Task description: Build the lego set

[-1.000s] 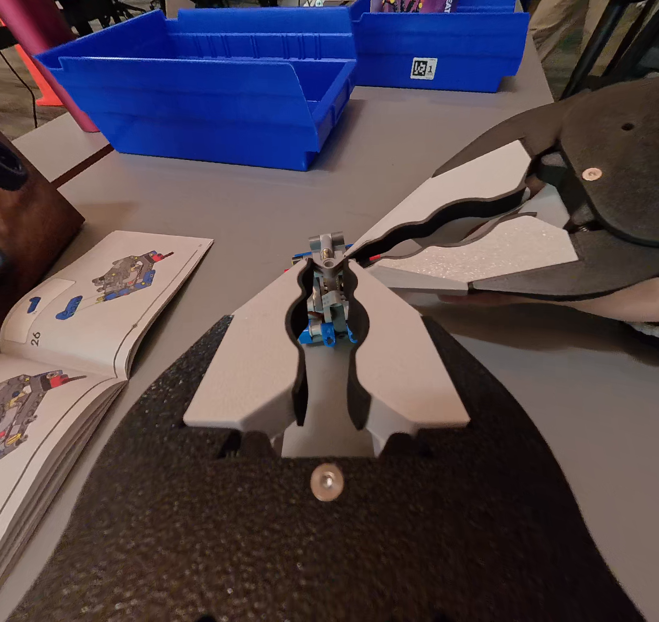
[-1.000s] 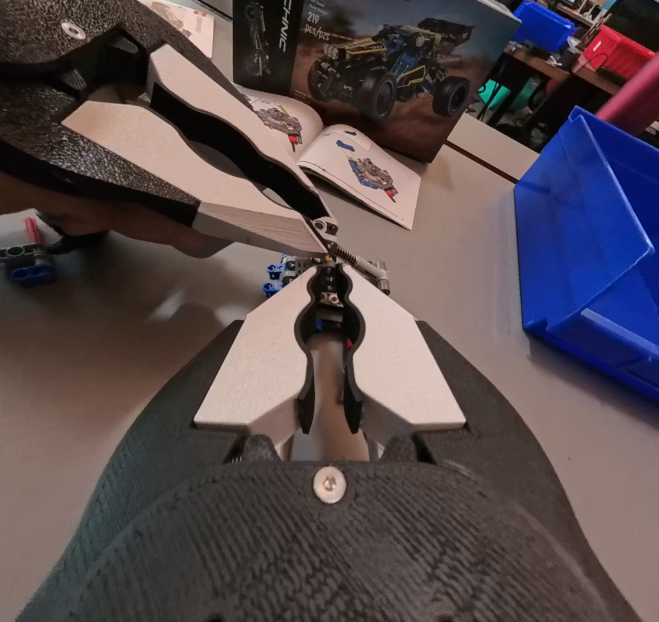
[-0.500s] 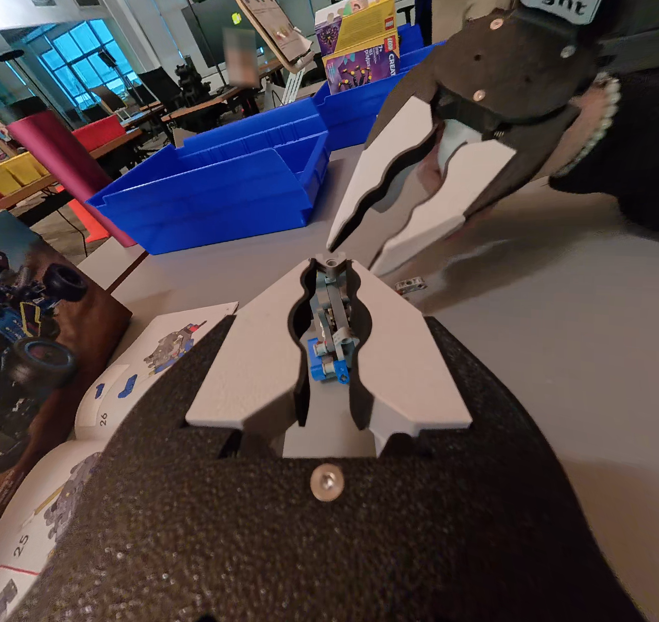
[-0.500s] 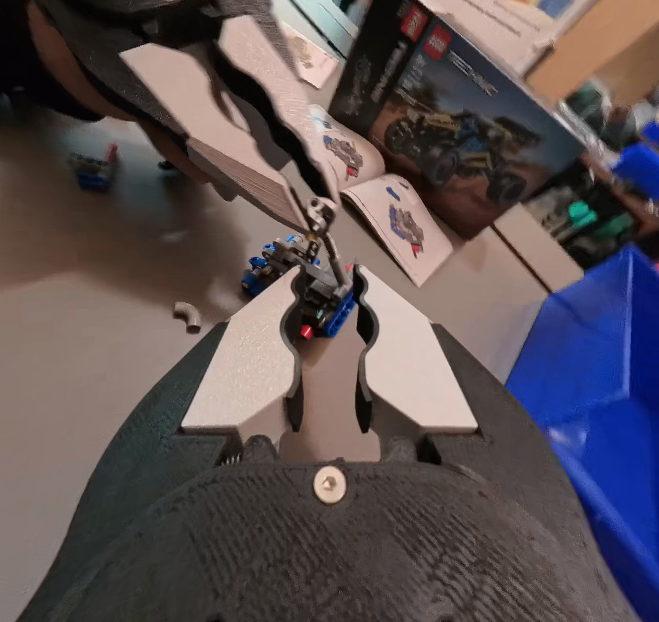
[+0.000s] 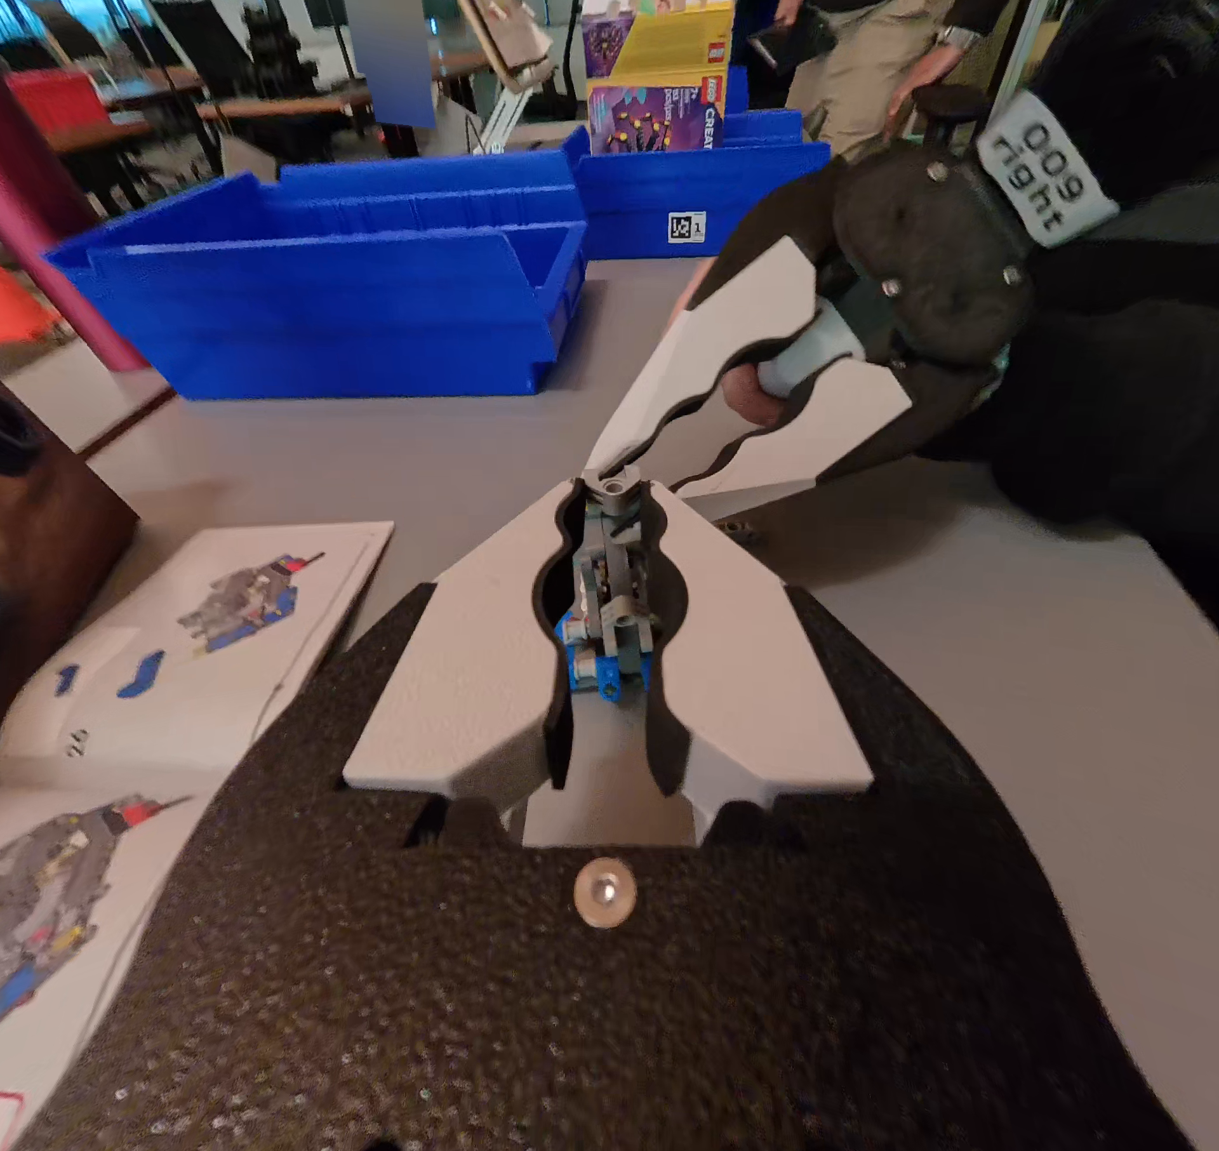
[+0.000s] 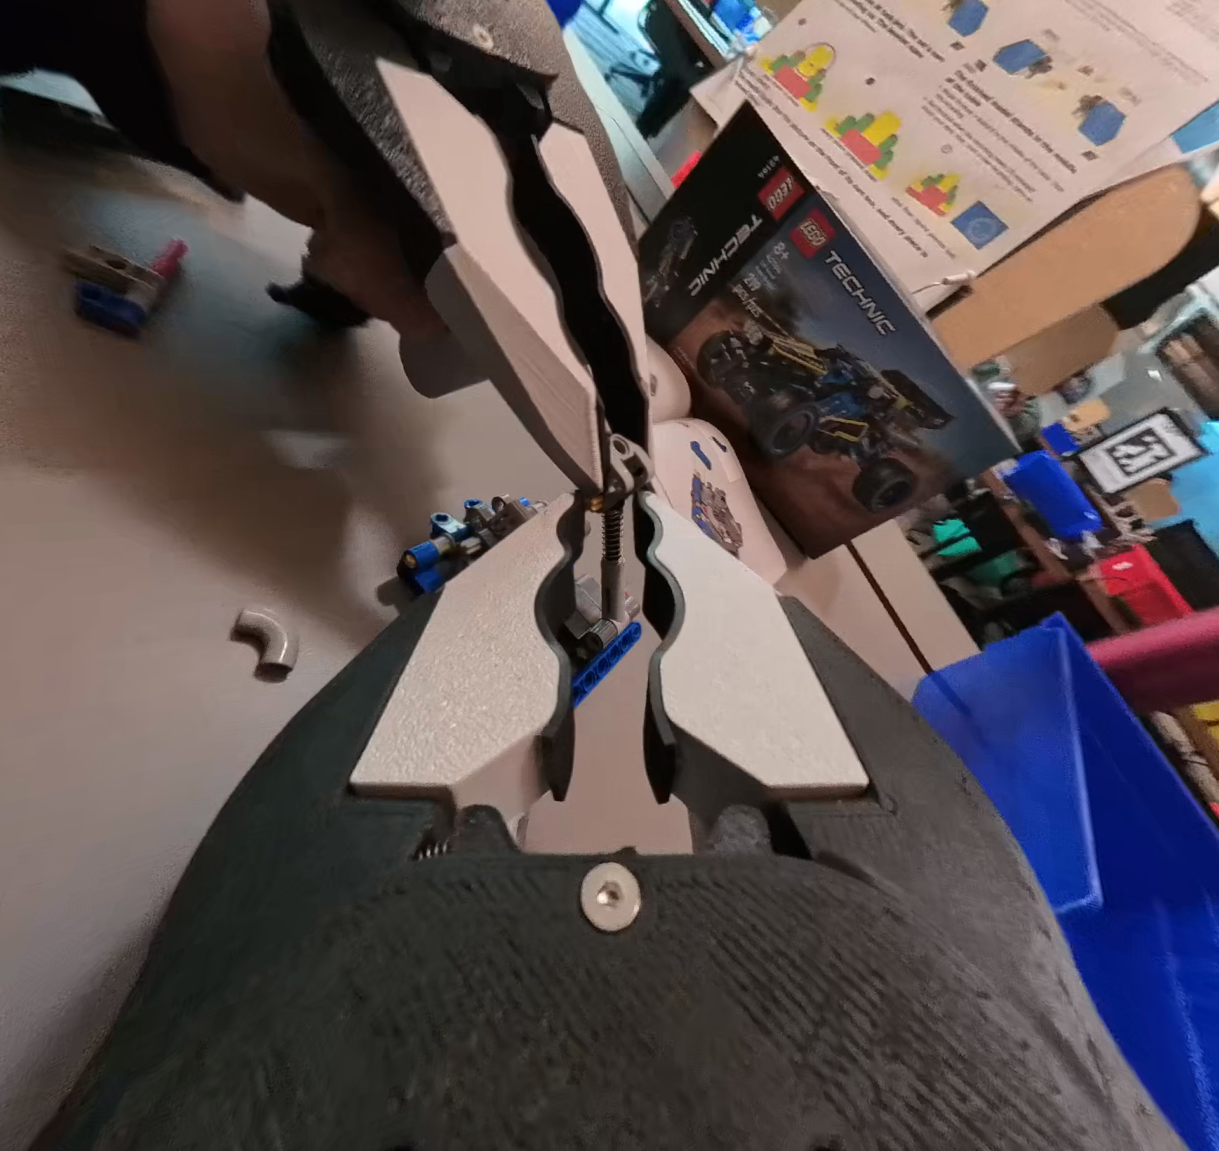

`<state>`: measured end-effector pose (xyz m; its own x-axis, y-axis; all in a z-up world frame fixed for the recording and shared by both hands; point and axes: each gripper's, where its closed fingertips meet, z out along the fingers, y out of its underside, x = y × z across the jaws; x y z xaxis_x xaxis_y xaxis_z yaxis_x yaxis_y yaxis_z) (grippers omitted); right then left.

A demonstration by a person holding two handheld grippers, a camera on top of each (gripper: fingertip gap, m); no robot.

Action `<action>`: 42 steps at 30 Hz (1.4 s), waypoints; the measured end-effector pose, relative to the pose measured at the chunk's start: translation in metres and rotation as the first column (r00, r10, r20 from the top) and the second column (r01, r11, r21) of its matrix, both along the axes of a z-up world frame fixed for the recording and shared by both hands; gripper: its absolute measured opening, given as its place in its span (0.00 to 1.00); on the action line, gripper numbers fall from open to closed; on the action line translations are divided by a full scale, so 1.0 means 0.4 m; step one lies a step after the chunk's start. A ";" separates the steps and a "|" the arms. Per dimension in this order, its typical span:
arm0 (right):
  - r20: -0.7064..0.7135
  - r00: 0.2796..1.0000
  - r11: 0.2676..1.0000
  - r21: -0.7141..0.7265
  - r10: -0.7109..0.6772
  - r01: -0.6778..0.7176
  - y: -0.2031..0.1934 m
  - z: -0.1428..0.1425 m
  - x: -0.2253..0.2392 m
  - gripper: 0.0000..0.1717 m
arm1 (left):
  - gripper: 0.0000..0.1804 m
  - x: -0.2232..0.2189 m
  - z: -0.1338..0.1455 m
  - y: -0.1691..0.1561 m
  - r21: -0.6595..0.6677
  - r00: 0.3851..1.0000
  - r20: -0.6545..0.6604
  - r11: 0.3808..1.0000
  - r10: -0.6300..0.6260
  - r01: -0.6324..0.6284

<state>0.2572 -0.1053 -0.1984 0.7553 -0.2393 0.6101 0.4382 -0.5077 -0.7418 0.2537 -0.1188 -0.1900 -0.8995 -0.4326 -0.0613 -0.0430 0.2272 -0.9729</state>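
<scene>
Listener: What does the left wrist view show?

Describer: Left tongs, almost closed, clamp a small grey-and-blue brick assembly just above the grey counter. The assembly's grey connector end sticks out at the tips. The right tongs reach in from the right, and their tips meet that same connector. An open instruction booklet lies toward the counter's left edge. A blue bin sits at the far edge.

Listener: And the right wrist view?

Describer: The right tongs are narrowly parted on either side of the assembly's black spring. I cannot tell whether the pads press on it. The left tongs come down from above, pinching the grey connector. A blue beam lies across the lower end of the assembly.

Listener: Is anything loose?

Describer: Yes, and none of it is joined to the assembly. A curved grey piece and a blue-and-grey cluster lie apart on the counter, to the left. The kit box stands beyond.
</scene>
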 end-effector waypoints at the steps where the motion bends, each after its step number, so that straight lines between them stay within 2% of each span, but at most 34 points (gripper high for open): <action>1: 0.020 1.000 1.000 -0.002 -0.018 0.018 0.001 0.000 0.002 0.06 | 0.07 0.000 0.000 0.001 -0.007 0.999 -0.041 1.000 0.002 -0.002; 8: 0.057 0.992 0.994 0.039 -0.109 0.106 0.001 0.005 0.003 0.05 | 0.07 -0.004 0.003 0.002 -0.044 0.964 -0.264 0.999 0.019 -0.031; 13: 0.132 0.974 0.983 0.005 -0.184 0.185 -0.001 0.000 0.008 0.05 | 0.07 -0.004 -0.003 0.006 -0.002 0.954 -0.296 0.998 0.058 -0.061; 18: 0.069 0.977 0.979 0.044 -0.202 0.199 -0.009 0.003 0.013 0.03 | 0.08 0.001 0.005 0.001 0.009 0.969 -0.237 0.998 0.064 -0.064; 24: -0.007 0.977 0.973 0.081 -0.215 0.214 -0.021 0.000 0.020 0.02 | 0.13 0.008 0.004 0.009 0.001 0.980 -0.180 0.996 0.086 -0.087; 32: -0.059 0.979 0.970 0.134 -0.196 0.202 -0.025 0.004 0.019 0.02 | 0.15 0.008 -0.018 0.003 -0.018 0.963 -0.254 0.995 0.090 -0.097; 37: -0.078 0.980 0.971 0.141 -0.183 0.193 -0.025 -0.001 0.019 0.02 | 0.10 0.002 -0.018 -0.012 -0.056 0.970 -0.236 0.996 0.057 -0.073; 42: -0.090 0.986 0.976 0.150 -0.143 0.155 -0.024 -0.002 0.011 0.02 | 0.11 0.000 -0.008 -0.014 -0.096 0.974 -0.225 0.993 0.039 -0.062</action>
